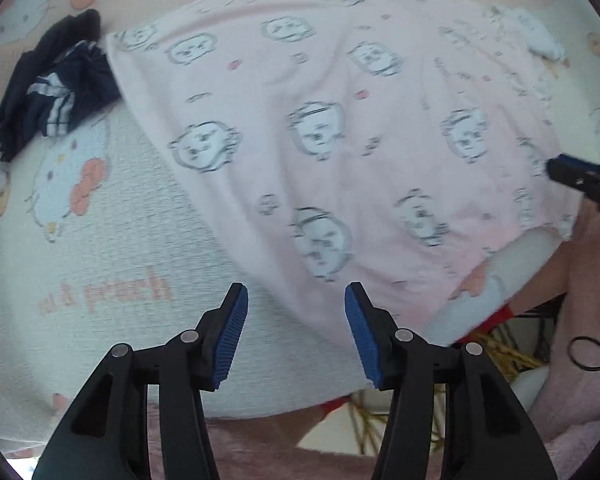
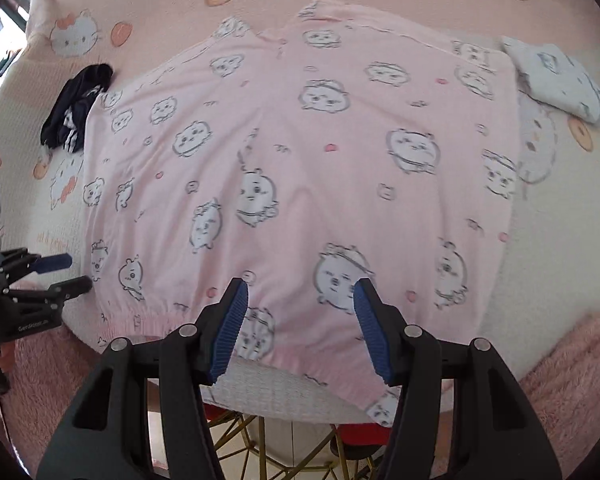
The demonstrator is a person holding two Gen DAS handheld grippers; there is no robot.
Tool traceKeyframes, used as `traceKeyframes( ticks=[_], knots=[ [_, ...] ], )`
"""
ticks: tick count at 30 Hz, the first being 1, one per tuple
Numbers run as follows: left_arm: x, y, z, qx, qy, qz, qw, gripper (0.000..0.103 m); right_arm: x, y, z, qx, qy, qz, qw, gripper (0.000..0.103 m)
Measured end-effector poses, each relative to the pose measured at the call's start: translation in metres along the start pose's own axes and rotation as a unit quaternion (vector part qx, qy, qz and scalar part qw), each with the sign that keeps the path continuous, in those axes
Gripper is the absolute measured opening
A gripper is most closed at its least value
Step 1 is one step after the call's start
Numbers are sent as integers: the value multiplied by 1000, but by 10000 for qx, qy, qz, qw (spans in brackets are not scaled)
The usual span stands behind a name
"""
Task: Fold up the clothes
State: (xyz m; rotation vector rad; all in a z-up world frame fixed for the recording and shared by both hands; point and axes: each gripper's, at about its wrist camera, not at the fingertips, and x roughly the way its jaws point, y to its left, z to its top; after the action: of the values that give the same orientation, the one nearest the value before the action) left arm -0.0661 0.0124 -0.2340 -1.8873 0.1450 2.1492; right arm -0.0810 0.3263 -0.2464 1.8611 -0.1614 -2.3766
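A pink garment [image 1: 400,92] printed with white cartoon faces lies spread flat on the cartoon-print cover [image 1: 100,240]. In the right wrist view the pink garment [image 2: 332,184] fills the middle, its gathered hem nearest the camera. My left gripper [image 1: 296,292] hovers open over the garment's near edge, with nothing pinched between its blue pads. My right gripper [image 2: 302,286] hangs open above the hem, also holding nothing. The left gripper [image 2: 66,270] shows at the far left of the right wrist view, just off the garment's left side. The right gripper's tip [image 1: 556,168] shows at the garment's right side.
A crumpled dark navy garment with white stripes [image 2: 76,108] lies by the pink garment's far left corner. A folded white printed garment [image 2: 556,80] sits at the far right. Beyond the cover's near edge are a pink fluffy rug [image 2: 572,360] and gold metal legs [image 2: 260,440].
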Motion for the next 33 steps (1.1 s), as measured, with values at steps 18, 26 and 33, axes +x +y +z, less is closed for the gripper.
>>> traceKeyframes(
  ticks=[18,26,33],
  knots=[
    [0,-41,12,-376,124,174,9991,72,6,-63,-48,439,650,-582,9952,56],
    [3,-69,4,-44,158,579,9982,72,-19,-96,-63,990,557,-387,9928,56],
    [20,-63,-8,-354,675,678,9948,81,-19,-95,-65,882,691,-535,9923,56]
  ],
)
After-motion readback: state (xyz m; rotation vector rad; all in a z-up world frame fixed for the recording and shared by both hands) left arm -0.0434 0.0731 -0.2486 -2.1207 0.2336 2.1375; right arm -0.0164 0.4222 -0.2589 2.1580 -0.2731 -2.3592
